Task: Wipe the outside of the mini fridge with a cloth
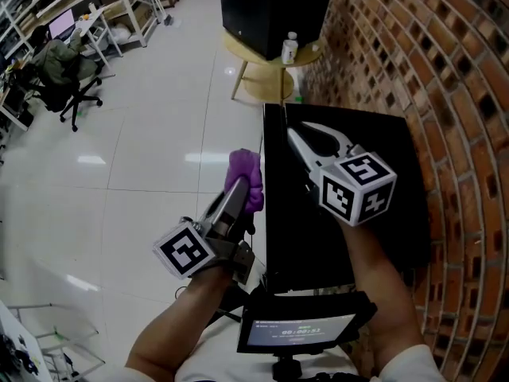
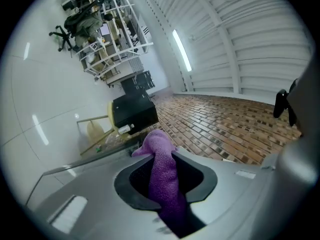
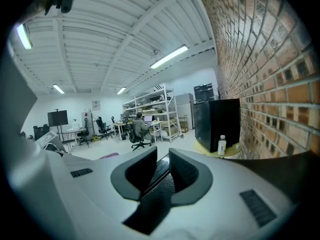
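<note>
Mini fridge [image 1: 382, 146] is the black box low down by the brick wall [image 1: 469, 94], and we look down on its flat top. Its left side drops to the white floor [image 1: 143, 157], and the top edge of that side runs straight away from the person. The left gripper [image 1: 236, 188] is just beside that edge, so the fridge lies to the right of its jaws. Those jaws are shut tight on a purple cloth [image 1: 248, 175], which sticks out past the tips in a bunch. I cannot tell if the cloth touches the fridge yet. The left hand is the nearer one to that side, so I think it should do the wiping there. The right gripper [image 1: 293, 134] is above the fridge top and points away from the person. Its jaws stand a little apart, with nothing between them.
</note>
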{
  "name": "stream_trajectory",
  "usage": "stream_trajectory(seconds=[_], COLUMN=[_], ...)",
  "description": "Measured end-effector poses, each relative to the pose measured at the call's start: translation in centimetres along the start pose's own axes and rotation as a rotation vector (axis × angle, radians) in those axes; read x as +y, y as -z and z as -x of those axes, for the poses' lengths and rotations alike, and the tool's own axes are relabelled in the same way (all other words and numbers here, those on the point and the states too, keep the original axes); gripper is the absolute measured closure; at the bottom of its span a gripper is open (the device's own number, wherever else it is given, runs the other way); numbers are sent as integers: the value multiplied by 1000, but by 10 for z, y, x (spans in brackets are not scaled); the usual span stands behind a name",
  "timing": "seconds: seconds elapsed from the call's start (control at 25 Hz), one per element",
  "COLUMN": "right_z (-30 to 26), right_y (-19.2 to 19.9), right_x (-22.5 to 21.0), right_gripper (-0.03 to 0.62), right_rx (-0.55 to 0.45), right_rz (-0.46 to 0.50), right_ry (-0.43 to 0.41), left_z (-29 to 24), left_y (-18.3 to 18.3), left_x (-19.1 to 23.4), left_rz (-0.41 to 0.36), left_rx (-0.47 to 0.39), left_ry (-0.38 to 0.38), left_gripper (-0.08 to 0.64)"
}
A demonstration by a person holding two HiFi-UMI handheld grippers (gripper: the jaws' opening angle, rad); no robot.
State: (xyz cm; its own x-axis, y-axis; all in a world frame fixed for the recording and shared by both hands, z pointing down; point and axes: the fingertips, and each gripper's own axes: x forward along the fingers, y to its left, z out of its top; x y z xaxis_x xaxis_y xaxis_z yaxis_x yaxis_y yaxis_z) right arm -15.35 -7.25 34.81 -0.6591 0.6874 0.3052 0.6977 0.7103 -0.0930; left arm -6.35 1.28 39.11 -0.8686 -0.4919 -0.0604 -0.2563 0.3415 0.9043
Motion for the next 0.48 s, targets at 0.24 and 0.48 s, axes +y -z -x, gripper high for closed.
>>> stream_trajectory(seconds=[0.24,0.48], right_z=[-1,-1], right_y=[-1,-2], right_x=[-2,-4], right_gripper=[526,528], right_rx=[0,0], right_rz=[-1,-6], right_ry=[7,27], left_z=[-1,2], left_y=[16,32], left_x=[4,17], left_rz=[0,4], left_rx=[89,143], left_ry=[20,5], left_gripper=[486,486])
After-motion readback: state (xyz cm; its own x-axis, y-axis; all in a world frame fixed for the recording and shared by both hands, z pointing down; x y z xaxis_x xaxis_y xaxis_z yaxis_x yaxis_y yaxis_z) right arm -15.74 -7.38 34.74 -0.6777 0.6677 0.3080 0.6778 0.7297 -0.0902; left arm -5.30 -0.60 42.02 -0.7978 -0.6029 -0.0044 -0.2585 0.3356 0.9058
